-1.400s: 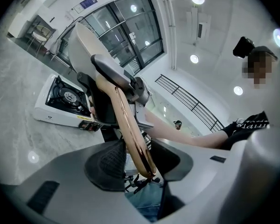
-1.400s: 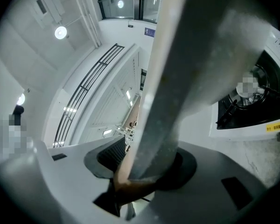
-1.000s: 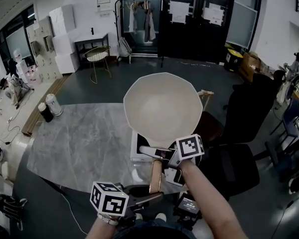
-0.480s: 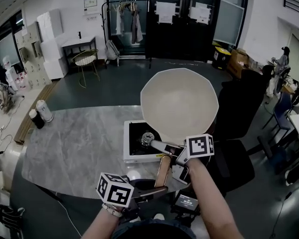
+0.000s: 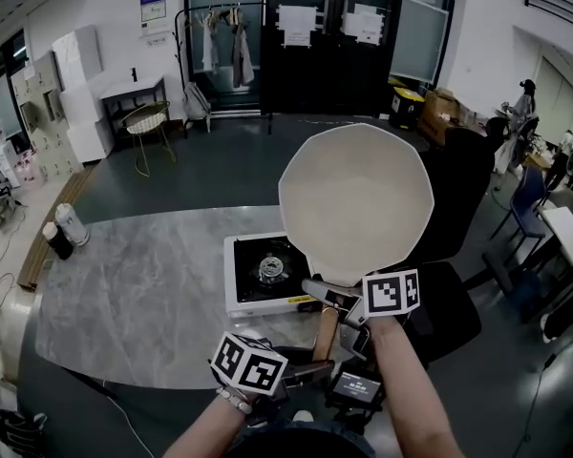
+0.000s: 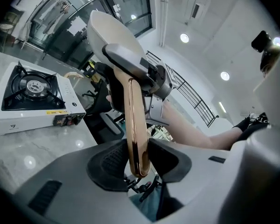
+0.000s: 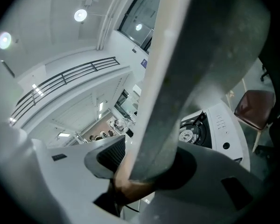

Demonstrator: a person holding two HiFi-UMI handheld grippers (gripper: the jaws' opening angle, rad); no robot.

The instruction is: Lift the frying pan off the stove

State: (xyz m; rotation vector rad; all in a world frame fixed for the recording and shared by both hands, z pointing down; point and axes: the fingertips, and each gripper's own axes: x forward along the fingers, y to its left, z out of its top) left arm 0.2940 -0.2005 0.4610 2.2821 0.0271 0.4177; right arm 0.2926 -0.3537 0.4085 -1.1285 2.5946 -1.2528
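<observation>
The cream frying pan (image 5: 355, 198) hangs in the air, up and to the right of the white single-burner stove (image 5: 267, 273), whose burner lies bare. Its copper handle (image 5: 326, 332) points back toward me. My right gripper (image 5: 339, 299) is shut on the grey neck of the handle (image 7: 177, 78) just under the bowl. My left gripper (image 5: 310, 370) holds the handle's tail end (image 6: 133, 125) between its pads; its jaws have just been closing on it. The left gripper view shows the pan (image 6: 109, 36) tilted up, with the stove (image 6: 30, 94) below on the left.
The stove sits near the front right edge of a grey marble table (image 5: 134, 294). Two cups (image 5: 62, 232) stand at its far left corner. A black office chair (image 5: 458, 208) is right of the table, under the pan. A wire chair (image 5: 148, 122) stands further back.
The pan has moved to the right, off the stove, so the burner now shows. Both grippers have travelled right with the handle.
</observation>
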